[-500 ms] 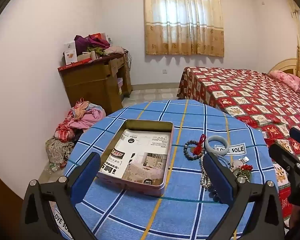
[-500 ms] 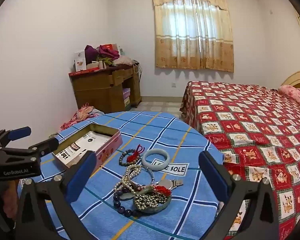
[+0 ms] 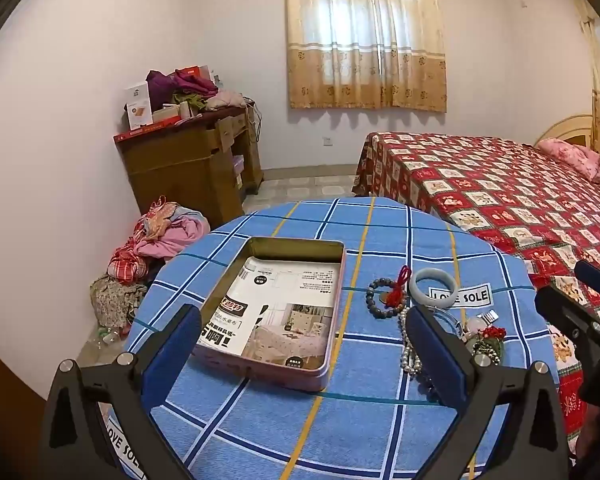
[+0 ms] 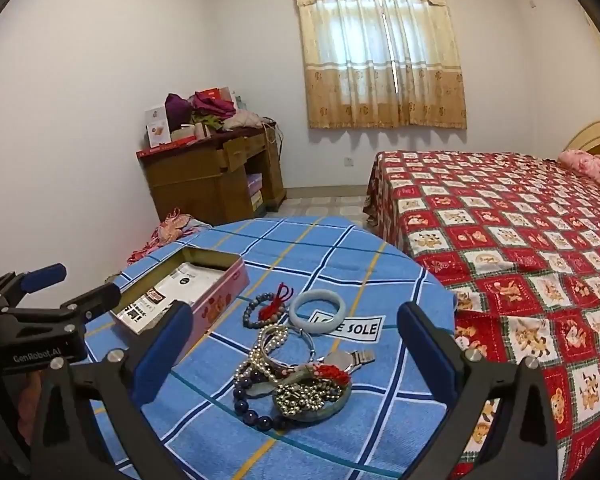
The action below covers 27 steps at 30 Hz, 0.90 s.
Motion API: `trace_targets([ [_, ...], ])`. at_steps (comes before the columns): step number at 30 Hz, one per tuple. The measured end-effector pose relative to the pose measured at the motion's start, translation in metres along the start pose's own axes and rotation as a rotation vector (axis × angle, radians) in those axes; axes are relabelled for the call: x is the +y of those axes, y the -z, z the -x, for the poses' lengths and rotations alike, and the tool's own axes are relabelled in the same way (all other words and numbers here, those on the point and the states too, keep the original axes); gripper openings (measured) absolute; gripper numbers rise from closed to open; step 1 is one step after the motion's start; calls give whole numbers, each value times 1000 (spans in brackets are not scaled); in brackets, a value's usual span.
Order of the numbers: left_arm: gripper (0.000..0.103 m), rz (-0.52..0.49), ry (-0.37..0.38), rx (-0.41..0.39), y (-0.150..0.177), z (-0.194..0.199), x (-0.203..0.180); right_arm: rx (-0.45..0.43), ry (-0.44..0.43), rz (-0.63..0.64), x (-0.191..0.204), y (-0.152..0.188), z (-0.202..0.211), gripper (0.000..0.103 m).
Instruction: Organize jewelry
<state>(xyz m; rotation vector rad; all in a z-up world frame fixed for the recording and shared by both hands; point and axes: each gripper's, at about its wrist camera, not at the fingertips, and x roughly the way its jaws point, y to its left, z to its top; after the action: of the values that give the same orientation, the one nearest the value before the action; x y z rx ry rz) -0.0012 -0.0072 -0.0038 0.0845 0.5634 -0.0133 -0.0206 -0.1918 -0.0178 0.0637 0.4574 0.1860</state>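
Jewelry: a loose heap on the near right of the round desk, none of it in the tin yet.
Tin: open pink box to the left of the heap, lined with a printed leaflet; the likely place to put the pieces.
Left claw: spread wide and empty, poised over the near edge of the tin.
Right claw: spread wide and empty, framing the heap from above, touching nothing.
Pale bangle: lies alone at the far edge of the heap, over the LOVE SOLE label; probably the easiest first pick.
Grey bead bracelet: with a red tassel, just left of the bangle and apart from the tangle.
Advice: start with these outlying pieces and close across the ring's rim rather than over its hole; use the left claw to steady the tin if it slides on the cloth.
Tangle: pearl strands, a dark bead bracelet, a watch and a green piece overlap; which strand belongs to which cannot be told.
Hidden: in the left view the claw's right finger covers part of the heap.
Cut off: the near edge of the desk, behind both claws.
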Motion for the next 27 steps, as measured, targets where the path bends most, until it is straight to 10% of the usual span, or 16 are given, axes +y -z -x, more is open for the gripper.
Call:
trace_targets([
  [27, 102, 27, -9, 13, 3, -10, 12, 22, 94, 63, 3, 5, -5, 103],
])
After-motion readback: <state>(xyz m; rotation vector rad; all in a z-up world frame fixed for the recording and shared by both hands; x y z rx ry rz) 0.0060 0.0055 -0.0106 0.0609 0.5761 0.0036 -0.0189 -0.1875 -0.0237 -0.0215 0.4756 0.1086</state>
